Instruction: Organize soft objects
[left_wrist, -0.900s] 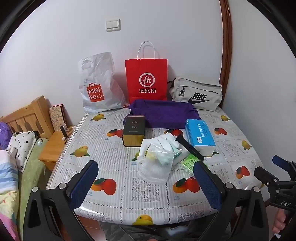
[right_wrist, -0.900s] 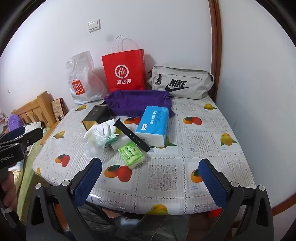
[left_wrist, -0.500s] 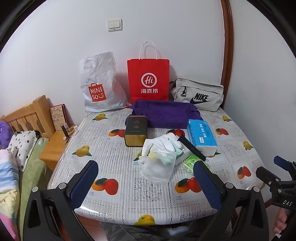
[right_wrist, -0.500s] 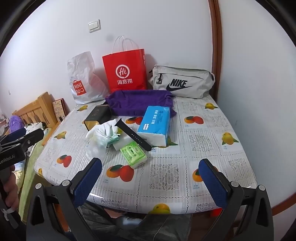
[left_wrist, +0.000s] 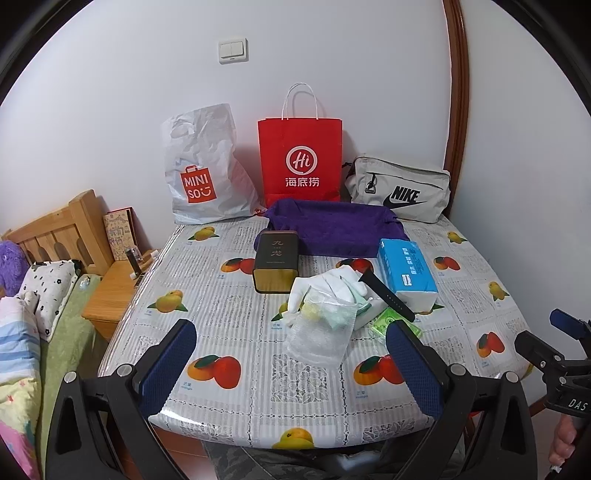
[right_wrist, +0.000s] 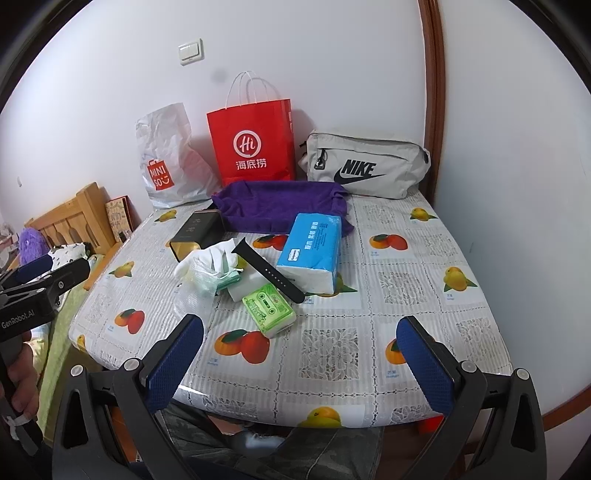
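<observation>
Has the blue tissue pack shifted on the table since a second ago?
No. The blue tissue pack still lies against the black watch strap, its far end at the purple cloth; only the camera view drifted.

Left wrist cam sits off the near desk (left_wrist: 229, 410) edge, left of centre, facing the back wall over its tool (left_wrist: 291, 365), spread fingers low in frame, right tool (left_wrist: 554, 343) poking in at far right. Right wrist cam is off the same edge but further right, angled slightly left across the desk (right_wrist: 406, 391), own tool (right_wrist: 299, 354) low in frame, left tool (right_wrist: 40, 269) at left edge. Both stand back from the clutter and share the whole desktop: red Hi paper bag (left_wrist: 300, 158) (right_wrist: 255, 144), Nike pouch (left_wrist: 400, 194) (right_wrist: 364, 168), blue tissue pack (left_wrist: 406, 269) (right_wrist: 312, 251).
</observation>
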